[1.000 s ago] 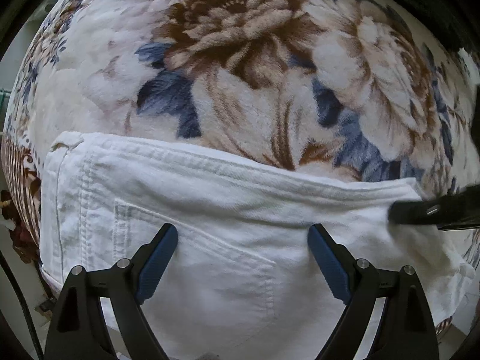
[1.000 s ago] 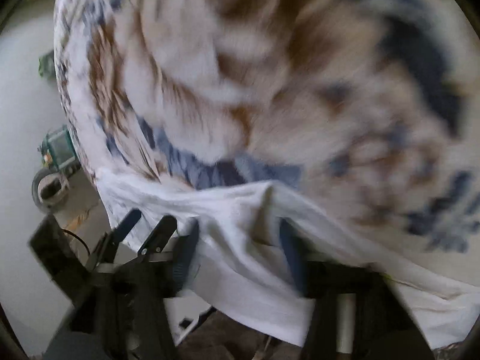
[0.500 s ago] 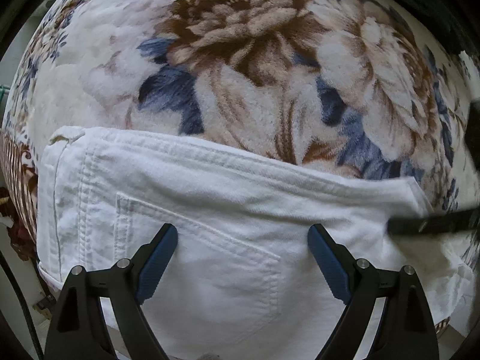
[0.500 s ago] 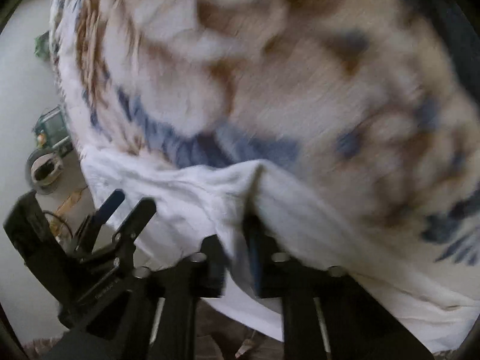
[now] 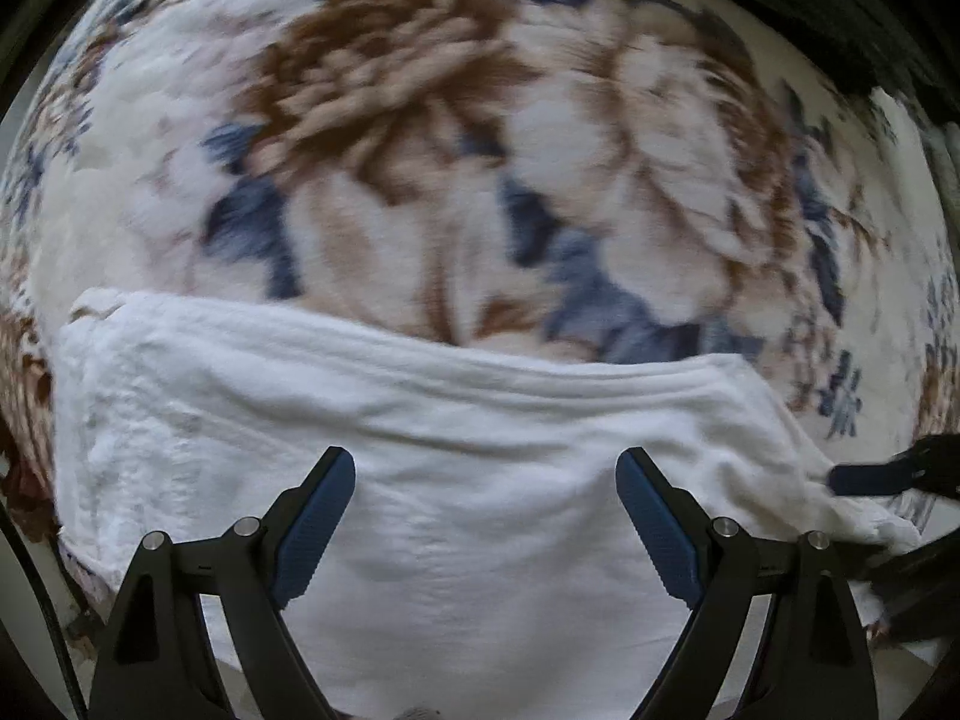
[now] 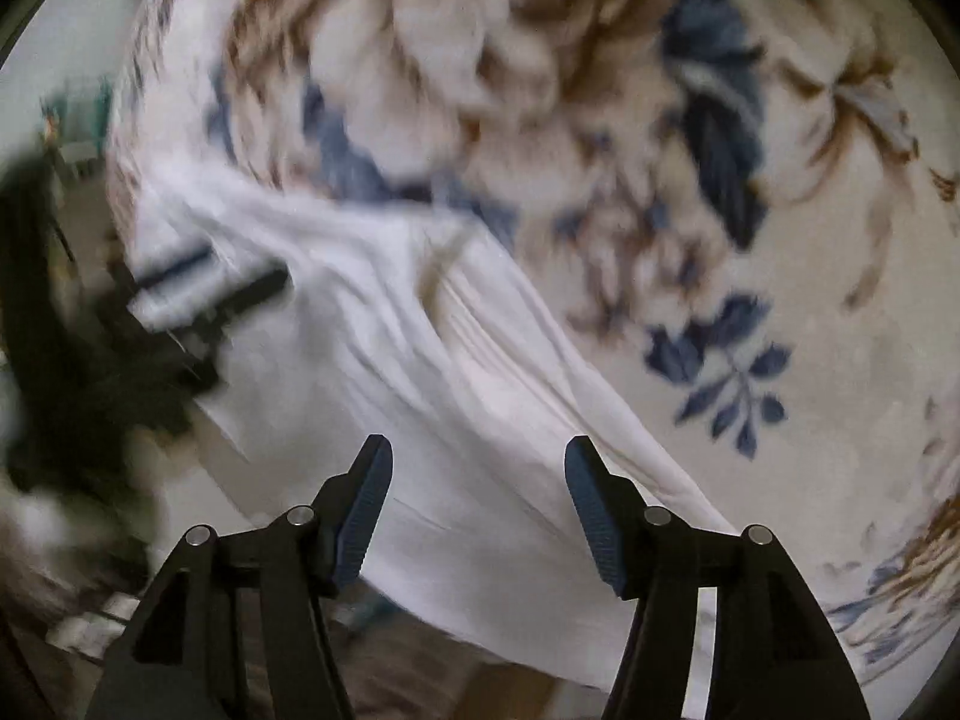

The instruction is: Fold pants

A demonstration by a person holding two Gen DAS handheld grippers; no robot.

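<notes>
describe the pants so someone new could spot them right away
Find the big plush floral blanket, printed with brown and blue flowers. At its near edge lies a flat band of cloth, right under the open left tongs: the white pants. They are the only plain, unpatterned fabric there.

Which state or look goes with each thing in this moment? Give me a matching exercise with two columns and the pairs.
Things:
1. white pants
2. floral blanket
3. left gripper
4. right gripper

Descriptions:
A. brown and blue flowers on cream
B. open, above the smooth flat part of the cloth
C. plain, lying on the patterned cover
D. open, above a part creased into long folds

Pairs: 1-C, 2-A, 3-B, 4-D
</notes>
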